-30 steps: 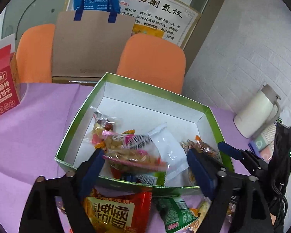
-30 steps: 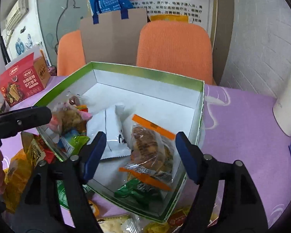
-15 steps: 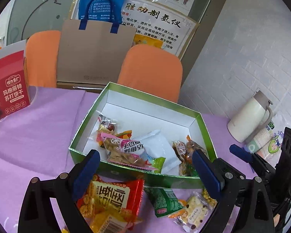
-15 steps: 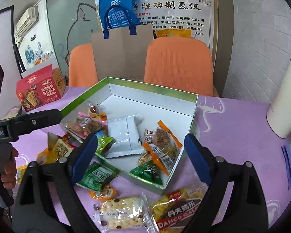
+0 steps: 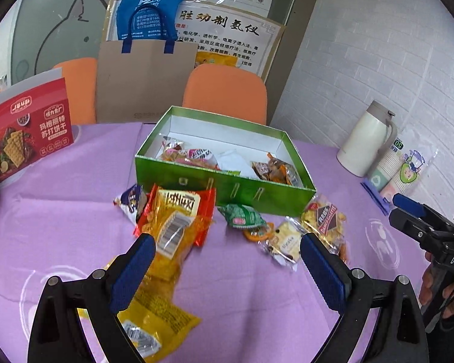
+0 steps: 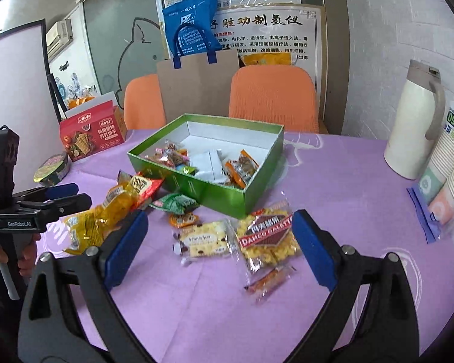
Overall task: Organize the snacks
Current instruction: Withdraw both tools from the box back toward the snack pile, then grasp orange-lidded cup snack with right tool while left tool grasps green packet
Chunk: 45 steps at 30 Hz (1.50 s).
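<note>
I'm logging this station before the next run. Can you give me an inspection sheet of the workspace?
Surface: purple cloth, creased.
Job's things: green box open, partly filled; loose snacks in front, including yellow pack, green pack, Danco pack.
Clutter: cracker box, jug, paper cups.
Grippers: left tool and right tool open, empty.
Cables: nothing seen.
Surroundings: orange chairs, paper bag, poster.

White brick wall [image 5: 363,60], two orange chairs [image 6: 272,96], purple-clothed table [image 6: 333,181], wall poster [image 5: 227,39].

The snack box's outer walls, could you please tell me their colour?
Shiny green snack box, white inside; clearest in the left wrist view.
</note>
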### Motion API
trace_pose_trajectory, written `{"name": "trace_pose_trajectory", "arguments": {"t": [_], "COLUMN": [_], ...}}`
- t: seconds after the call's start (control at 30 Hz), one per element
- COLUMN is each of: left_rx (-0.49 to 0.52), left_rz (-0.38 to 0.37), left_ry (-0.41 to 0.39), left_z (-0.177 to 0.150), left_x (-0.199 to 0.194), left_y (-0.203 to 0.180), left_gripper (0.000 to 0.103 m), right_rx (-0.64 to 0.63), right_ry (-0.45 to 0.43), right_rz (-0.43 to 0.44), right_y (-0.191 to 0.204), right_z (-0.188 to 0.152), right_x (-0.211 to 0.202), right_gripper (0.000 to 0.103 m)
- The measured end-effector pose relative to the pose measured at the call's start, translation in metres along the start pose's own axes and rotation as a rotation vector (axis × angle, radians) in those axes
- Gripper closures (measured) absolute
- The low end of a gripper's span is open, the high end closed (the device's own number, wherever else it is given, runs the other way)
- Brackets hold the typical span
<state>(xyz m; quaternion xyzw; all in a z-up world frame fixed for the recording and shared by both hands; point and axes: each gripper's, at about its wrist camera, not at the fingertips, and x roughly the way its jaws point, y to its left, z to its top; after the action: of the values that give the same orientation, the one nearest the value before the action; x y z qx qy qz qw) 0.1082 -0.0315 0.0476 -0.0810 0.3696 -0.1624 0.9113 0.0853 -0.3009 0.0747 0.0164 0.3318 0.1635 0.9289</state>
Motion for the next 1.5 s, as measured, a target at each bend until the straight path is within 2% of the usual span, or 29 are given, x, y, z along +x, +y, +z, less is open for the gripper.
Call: {"name": "trace_pose_trajectory", "arguments": {"t": [0.17, 0.27, 0.37, 0.5, 0.63, 0.73, 0.83, 0.87, 0.9, 1.0, 1.2, 1.27, 1.4, 1.5], "left_rx": [-0.084, -0.094, -0.110, -0.135, -0.147, -0.130, -0.113, -0.110, -0.105, -0.086, -0.042, -0.026, 0.009, 0.018], "left_rz": [-0.035, -0.052, -0.047, -0.033, -0.024, -0.028, -0.036, -0.039, -0.044, -0.067, -0.083, -0.118, -0.103, -0.092], "left_ry": [0.020, 0.043, 0.030, -0.005, -0.021, -0.024, -0.026, -0.027, -0.028, -0.011, 0.018, 0.026, 0.043, 0.085], "left_z": [-0.031, -0.044, -0.054, -0.059, -0.057, -0.056, -0.049, -0.046, -0.042, -0.035, -0.024, -0.017, -0.002, 0.010], "left_x": [0.001, 0.002, -0.008, -0.024, -0.028, -0.027, -0.019, -0.017, -0.013, -0.003, 0.019, 0.026, 0.053, 0.080], "left_y": [0.010, 0.013, 0.019, 0.030, 0.036, 0.035, 0.033, 0.032, 0.030, 0.025, 0.008, -0.001, -0.016, -0.024], "left_gripper": [0.005, 0.005, 0.005, 0.005, 0.005, 0.005, 0.005, 0.005, 0.006, 0.012, 0.012, 0.012, 0.012, 0.012], "right_rx": [-0.011, -0.022, -0.043, -0.078, -0.129, -0.155, -0.180, -0.177, -0.178, -0.210, -0.203, -0.167, -0.104, -0.061], "right_ry": [0.087, 0.137, 0.164, 0.215, 0.257, 0.266, 0.264, 0.266, 0.264, 0.261, 0.201, 0.183, 0.177, 0.202], "right_rz": [-0.001, 0.027, 0.058, 0.108, 0.092, 0.037, 0.023, 0.037, 0.041, 0.043, 0.094, 0.081, 0.006, -0.004], "right_y": [0.005, 0.012, 0.026, 0.050, 0.067, 0.066, 0.066, 0.065, 0.065, 0.069, 0.065, 0.052, 0.022, 0.006], "right_z": [-0.030, -0.039, -0.039, -0.031, -0.023, -0.021, -0.020, -0.021, -0.022, -0.026, -0.032, -0.032, -0.039, -0.048], "right_x": [0.021, 0.040, 0.064, 0.104, 0.144, 0.164, 0.172, 0.173, 0.172, 0.163, 0.113, 0.097, 0.080, 0.073], "right_gripper": [0.007, 0.008, 0.016, 0.021, 0.030, 0.037, 0.049, 0.057, 0.058, 0.059, 0.059, 0.059, 0.059, 0.059]}}
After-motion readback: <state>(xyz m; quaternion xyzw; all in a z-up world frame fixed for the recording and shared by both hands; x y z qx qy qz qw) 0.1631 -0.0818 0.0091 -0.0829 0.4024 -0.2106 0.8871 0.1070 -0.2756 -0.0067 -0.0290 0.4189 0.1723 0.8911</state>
